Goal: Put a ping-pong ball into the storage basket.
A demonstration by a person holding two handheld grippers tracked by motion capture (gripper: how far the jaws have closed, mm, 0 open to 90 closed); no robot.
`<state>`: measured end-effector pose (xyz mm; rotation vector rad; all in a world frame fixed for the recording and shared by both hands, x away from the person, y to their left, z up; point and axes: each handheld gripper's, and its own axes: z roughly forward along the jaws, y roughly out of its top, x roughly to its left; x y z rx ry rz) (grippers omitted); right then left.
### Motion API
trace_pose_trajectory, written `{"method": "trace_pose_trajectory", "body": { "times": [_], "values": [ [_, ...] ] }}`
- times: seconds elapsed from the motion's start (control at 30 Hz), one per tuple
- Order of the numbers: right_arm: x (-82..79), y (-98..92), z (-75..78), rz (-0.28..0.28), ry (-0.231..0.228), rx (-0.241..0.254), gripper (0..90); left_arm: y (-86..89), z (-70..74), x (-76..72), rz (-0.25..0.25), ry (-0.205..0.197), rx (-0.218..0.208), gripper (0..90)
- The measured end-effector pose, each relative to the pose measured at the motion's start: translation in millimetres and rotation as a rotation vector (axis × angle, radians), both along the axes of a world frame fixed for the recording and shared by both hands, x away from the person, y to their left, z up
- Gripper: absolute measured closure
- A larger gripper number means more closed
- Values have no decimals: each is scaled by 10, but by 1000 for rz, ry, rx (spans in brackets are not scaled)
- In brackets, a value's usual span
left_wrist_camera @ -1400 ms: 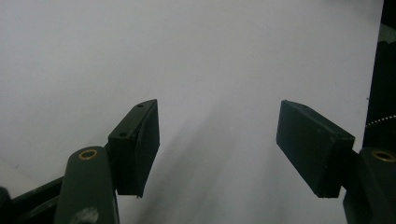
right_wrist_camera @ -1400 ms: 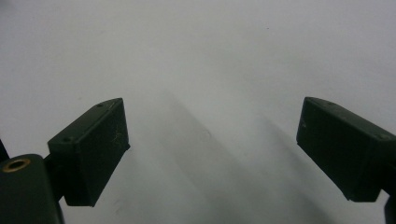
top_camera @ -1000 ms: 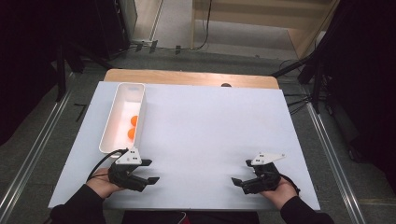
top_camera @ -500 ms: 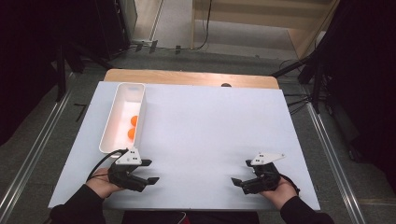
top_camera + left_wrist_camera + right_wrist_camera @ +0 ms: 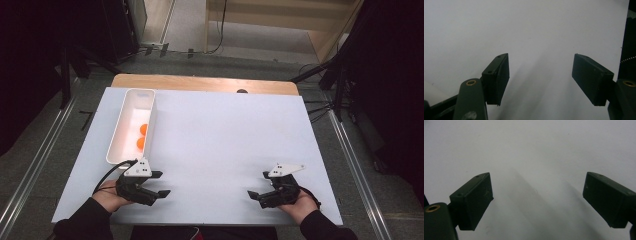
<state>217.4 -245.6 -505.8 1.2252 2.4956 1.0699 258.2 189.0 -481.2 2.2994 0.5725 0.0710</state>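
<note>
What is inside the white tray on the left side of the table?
Two orange balls lie inside the white tray, one behind the other, near its right wall. That wall hides part of the floor beside them.

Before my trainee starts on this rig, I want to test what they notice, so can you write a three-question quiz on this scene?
1. How many orange balls lie in the white tray?
2. True or false: the left tongs are shut on a ball.
3. Which tongs are nearer the tray? A) left B) right tongs C) both equally near

Key:
1. Two, side by side inside the tray.
2. False. The left gripper view shows the jaws apart, with bare white table between them.
3. A. The left tongs lie just below the tray's near end; the right tongs are far across the table.
</note>
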Motion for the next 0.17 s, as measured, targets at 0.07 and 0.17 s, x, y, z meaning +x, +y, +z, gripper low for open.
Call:
{"method": "trace_pose_trajectory", "body": {
  "times": [0.07, 0.17],
  "values": [
    [0, 0, 0, -1, 0, 2, 78, 1, 0, 0, 0, 0, 2, 304],
    [-2, 0, 0, -2, 4, 2, 78, 0, 0, 3, 1, 0, 4, 304]
  ]
}}
